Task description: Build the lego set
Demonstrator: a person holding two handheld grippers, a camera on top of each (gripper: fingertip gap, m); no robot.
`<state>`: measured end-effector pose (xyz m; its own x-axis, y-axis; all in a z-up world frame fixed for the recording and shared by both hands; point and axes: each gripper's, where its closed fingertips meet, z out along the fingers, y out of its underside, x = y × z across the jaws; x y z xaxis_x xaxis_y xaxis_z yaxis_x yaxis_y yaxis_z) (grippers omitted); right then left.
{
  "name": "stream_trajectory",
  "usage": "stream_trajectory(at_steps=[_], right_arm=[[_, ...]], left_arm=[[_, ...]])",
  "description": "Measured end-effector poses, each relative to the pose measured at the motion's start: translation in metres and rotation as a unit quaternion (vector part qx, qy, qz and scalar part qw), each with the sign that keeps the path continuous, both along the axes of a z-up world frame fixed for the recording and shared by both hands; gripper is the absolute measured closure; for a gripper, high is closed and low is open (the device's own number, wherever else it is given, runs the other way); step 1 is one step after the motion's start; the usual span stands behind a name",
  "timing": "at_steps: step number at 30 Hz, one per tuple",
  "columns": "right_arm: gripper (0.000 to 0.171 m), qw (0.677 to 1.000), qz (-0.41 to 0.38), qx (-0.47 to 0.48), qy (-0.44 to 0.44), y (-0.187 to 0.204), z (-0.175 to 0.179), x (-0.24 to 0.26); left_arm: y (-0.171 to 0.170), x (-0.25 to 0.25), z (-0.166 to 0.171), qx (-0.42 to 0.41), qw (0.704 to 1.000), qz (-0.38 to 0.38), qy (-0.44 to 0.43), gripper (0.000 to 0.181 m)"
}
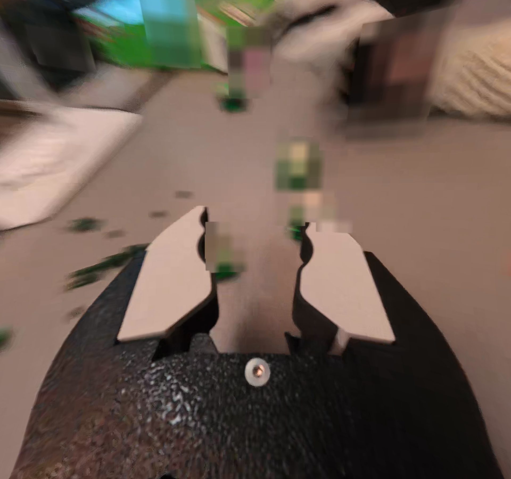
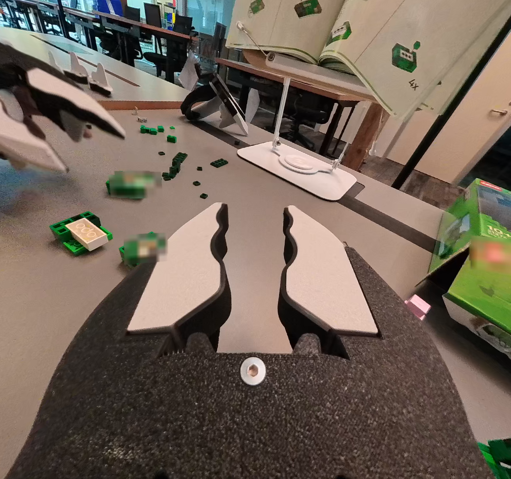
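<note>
In the right wrist view my right gripper (image 2: 255, 208) is open and empty above the grey table (image 2: 249, 244). A green block with a white studded brick on top (image 2: 81, 233) lies to its left, with two more small green assemblies (image 2: 130, 185) (image 2: 132, 255) nearby. Several loose dark green bricks (image 2: 177, 162) are scattered farther back. My left gripper (image 2: 94, 150) shows at the far left, open and empty, above the table. The left wrist view is heavily motion-blurred; there my left gripper (image 1: 255, 218) is open and empty, with blurred green pieces (image 1: 88, 269) on the table.
An open instruction booklet (image 2: 359, 23) rests on a white stand (image 2: 298, 169) at the back right. A green set box (image 2: 481, 258) stands at the right edge with a small pink brick (image 2: 417, 305) beside it. A tablet on a stand (image 2: 224, 103) sits behind the bricks. One gripper's finger ends stand about 15 cm off the other's.
</note>
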<state>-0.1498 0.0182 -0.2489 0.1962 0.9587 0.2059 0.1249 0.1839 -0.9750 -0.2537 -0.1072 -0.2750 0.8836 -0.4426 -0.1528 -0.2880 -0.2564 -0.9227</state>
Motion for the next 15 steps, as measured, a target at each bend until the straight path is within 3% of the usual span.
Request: stream_trajectory(at_steps=[2,6,10,12,15], right_arm=[[0.134,1.000,-0.005,-0.006,0.008,0.002,0.002,0.000],[0.136,1.000,-0.004,-0.016,0.020,0.003,0.004,-0.002],[0.137,0.999,-0.004,-0.022,0.024,0.004,0.005,-0.004],[0.137,0.999,-0.001,-0.022,0.025,0.003,0.005,-0.006],[0.137,1.000,0.001,-0.021,0.023,0.002,0.005,-0.009]], left_arm=[[0.005,-0.032,0.014,0.050,0.995,0.085,-0.018,0.113],[0.011,-0.087,0.011,0.059,0.967,0.238,-0.072,0.137],[0.015,-0.120,0.004,0.041,0.941,0.322,-0.093,0.152],[0.015,-0.135,-0.003,0.018,0.930,0.356,-0.092,0.168],[0.025,-0.132,-0.010,-0.012,0.941,0.320,-0.108,0.167]])
